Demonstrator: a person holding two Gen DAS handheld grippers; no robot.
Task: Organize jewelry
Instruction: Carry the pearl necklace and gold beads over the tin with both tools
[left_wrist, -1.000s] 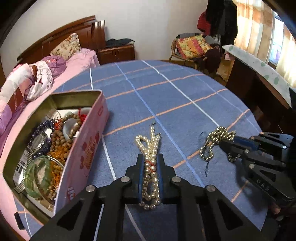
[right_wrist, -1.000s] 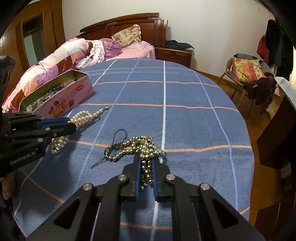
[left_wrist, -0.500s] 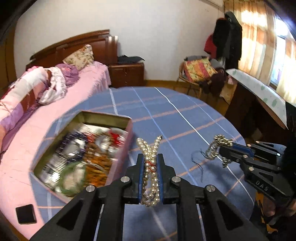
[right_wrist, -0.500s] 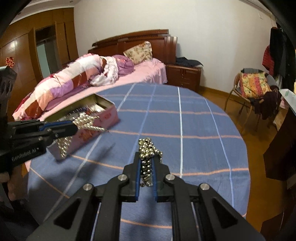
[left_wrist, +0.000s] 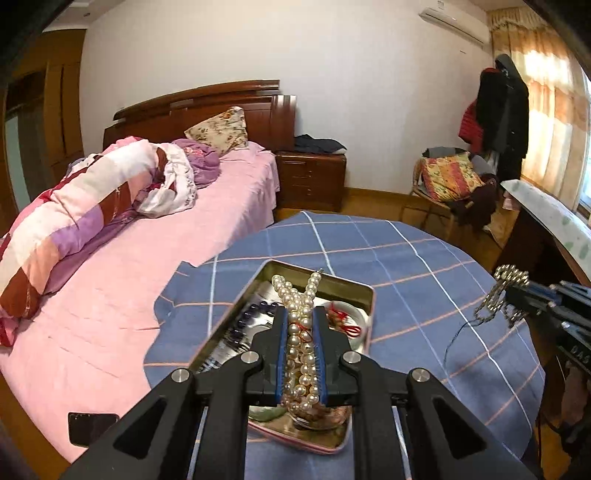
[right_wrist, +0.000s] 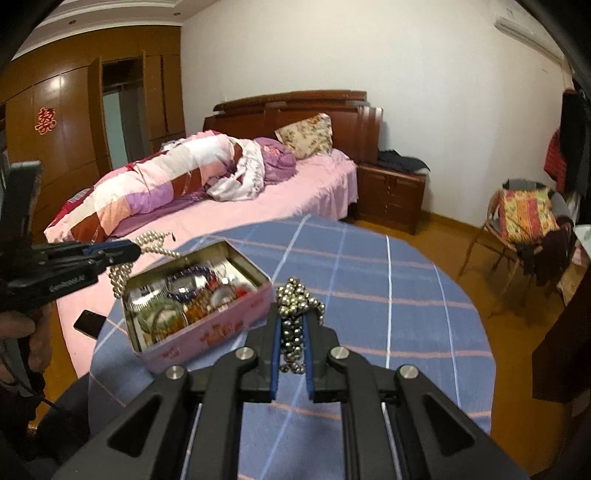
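Note:
My left gripper (left_wrist: 300, 314) is shut on a white pearl necklace (left_wrist: 301, 332) and holds it in the air above the open pink tin (left_wrist: 364, 295), which holds several pieces of jewelry. In the right wrist view the left gripper (right_wrist: 135, 249) hangs the pearl necklace (right_wrist: 120, 273) over the tin's left end (right_wrist: 207, 328). My right gripper (right_wrist: 293, 314) is shut on a gold bead necklace (right_wrist: 295, 306), lifted to the right of the tin. It also shows in the left wrist view (left_wrist: 511, 291) with the gold bead necklace (left_wrist: 498, 291) dangling.
The tin stands on a round table with a blue plaid cloth (right_wrist: 388, 295). A bed with pink sheets (left_wrist: 110, 288) touches the table's left side, with a black phone (left_wrist: 92, 426) on it. A chair (right_wrist: 524, 218) stands far right.
Both grippers have lifted their necklaces off the table. The left one has swung left until the pearls hang over the tin. The right one has risen beside the tin.

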